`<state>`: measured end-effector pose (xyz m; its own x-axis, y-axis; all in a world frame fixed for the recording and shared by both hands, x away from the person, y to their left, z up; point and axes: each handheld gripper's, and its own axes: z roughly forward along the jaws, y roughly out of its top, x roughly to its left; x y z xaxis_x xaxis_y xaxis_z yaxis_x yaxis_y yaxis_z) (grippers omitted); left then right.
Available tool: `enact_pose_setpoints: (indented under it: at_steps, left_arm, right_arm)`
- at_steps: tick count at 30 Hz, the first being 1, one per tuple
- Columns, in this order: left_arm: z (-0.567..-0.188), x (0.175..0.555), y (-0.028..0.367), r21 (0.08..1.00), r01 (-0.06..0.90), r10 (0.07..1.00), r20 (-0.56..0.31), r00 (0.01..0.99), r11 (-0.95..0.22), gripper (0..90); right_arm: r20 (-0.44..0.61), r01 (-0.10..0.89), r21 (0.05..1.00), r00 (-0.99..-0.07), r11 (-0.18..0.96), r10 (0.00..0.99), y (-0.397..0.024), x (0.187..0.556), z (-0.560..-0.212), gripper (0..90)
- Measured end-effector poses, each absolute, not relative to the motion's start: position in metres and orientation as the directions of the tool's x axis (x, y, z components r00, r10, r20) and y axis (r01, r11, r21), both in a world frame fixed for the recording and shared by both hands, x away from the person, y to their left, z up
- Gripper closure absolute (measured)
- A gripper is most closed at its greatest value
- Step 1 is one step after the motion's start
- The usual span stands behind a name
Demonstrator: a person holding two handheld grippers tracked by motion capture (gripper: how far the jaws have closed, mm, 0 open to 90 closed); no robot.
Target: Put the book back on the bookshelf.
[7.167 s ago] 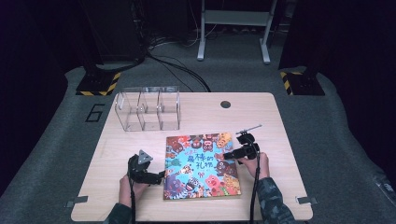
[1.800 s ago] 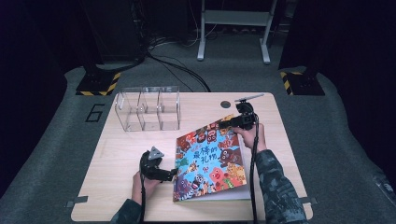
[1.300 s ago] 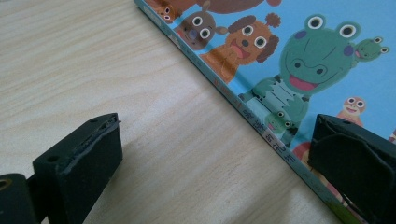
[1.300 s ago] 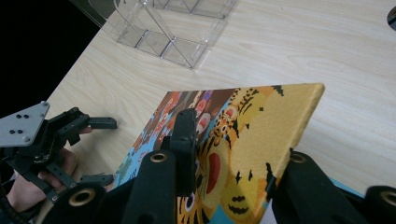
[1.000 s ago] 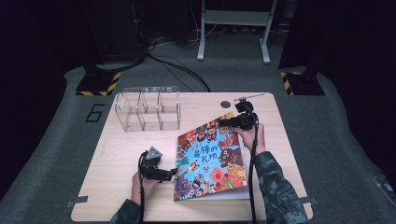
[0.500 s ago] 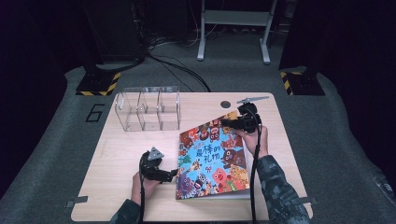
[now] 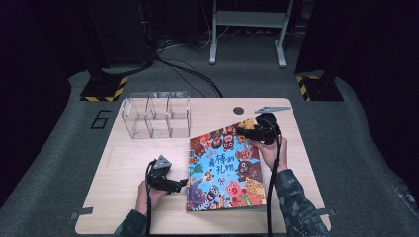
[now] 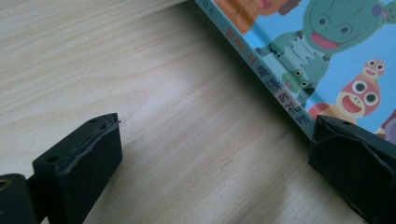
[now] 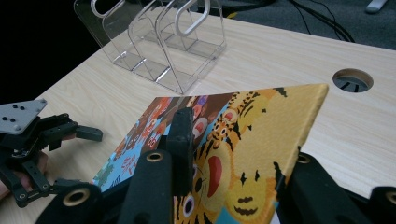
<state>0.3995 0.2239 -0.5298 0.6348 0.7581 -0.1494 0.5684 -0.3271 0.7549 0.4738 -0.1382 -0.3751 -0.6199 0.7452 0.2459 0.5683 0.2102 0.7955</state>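
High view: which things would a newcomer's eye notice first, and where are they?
The colourful picture book with cartoon animals on its cover stands out first, lying at the table's front centre with its far corner raised. The right gripper is shut on that raised corner, while the left gripper sits open at the book's left edge. Behind them, at the back left, stands a clear plastic rack with three dividers.
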Motion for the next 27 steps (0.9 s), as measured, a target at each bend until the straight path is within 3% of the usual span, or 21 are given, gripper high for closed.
enact_pose_setpoints:
  at_steps: [3,11,27]
  left_arm:
    - [-0.529,0.4,0.225,0.75,0.578,0.758,-0.161,0.632,-0.322,1.8]
    - [-0.513,0.41,0.232,0.733,0.644,0.735,-0.311,0.603,-0.218,0.2]
    - [-0.492,0.419,0.218,0.742,0.624,0.679,-0.327,0.657,-0.246,0.0]
  right_arm:
    - [0.228,0.546,0.81,-0.629,0.213,0.743,-0.139,0.47,-0.375,66.3]
    - [0.185,0.496,0.839,-0.646,0.223,0.741,-0.14,0.461,-0.374,65.4]
    - [0.144,0.42,0.881,-0.677,0.218,0.721,-0.139,0.448,-0.374,64.3]
